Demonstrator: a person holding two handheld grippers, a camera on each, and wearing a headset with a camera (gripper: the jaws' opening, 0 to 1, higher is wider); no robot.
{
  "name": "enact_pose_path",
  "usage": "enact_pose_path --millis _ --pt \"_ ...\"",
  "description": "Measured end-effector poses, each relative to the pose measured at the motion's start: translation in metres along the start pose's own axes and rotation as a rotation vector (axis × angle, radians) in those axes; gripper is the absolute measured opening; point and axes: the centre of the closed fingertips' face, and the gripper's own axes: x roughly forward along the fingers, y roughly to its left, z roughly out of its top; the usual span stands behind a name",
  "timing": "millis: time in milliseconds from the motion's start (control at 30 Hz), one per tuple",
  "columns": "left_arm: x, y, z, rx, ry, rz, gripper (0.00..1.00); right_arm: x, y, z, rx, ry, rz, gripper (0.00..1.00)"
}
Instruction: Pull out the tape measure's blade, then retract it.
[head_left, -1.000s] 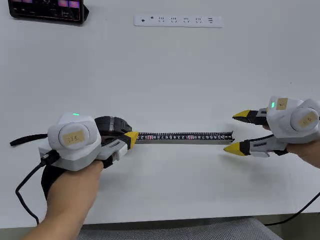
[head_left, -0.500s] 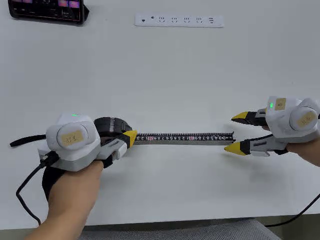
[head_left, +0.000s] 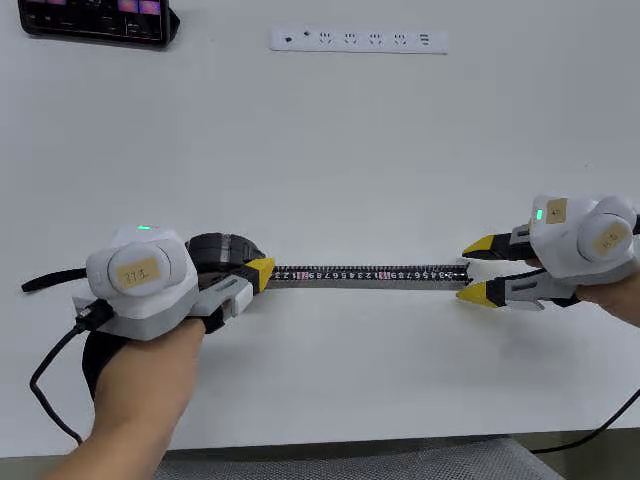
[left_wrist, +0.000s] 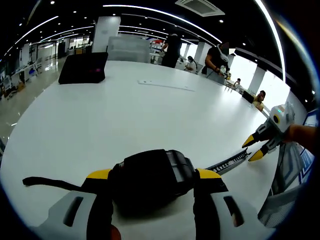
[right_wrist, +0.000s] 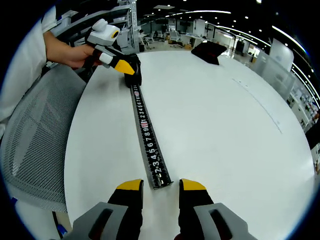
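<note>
Head view, right of frame: the right gripper (head_left: 475, 269) shows a narrower jaw gap than 1.0 s ago. Its upper yellow tip is lower, so both tips now bracket the blade (head_left: 365, 274) end closely, with a gap on either side.

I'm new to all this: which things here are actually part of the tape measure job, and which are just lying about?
In the job: tape measure case, gripped by the left gripper; its pulled-out blade; right gripper, jaws open either side of the blade's tip.
Lying about: power strip; dark screen device; mesh chair.
</note>
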Motion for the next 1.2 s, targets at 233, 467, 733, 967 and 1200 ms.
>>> enact_pose_path --millis 233,467,733,967,1200 --pt "0.0002 -0.0001 -0.0004 0.0 0.003 -0.002 0.61 0.0025 -0.0017 -0.001 -0.039 0.02 0.019 0.2" --pt "0.0006 0.0003 -0.0007 -0.002 0.004 -0.003 0.61 0.0043 -0.003 -0.0027 -0.094 0.05 0.046 0.16" --pt "0.0007 0.0 -0.0008 -0.007 0.006 -0.007 0.61 0.0055 -0.0014 -0.0024 -0.126 0.062 0.054 0.12" --pt "0.0007 0.0002 -0.0008 -0.022 -0.001 -0.005 0.61 0.0053 -0.001 -0.0031 -0.138 0.066 0.053 0.12" --pt "0.0008 0.0004 -0.0013 -0.038 -0.001 0.003 0.61 0.0053 -0.0007 -0.0027 -0.135 0.071 0.05 0.12"
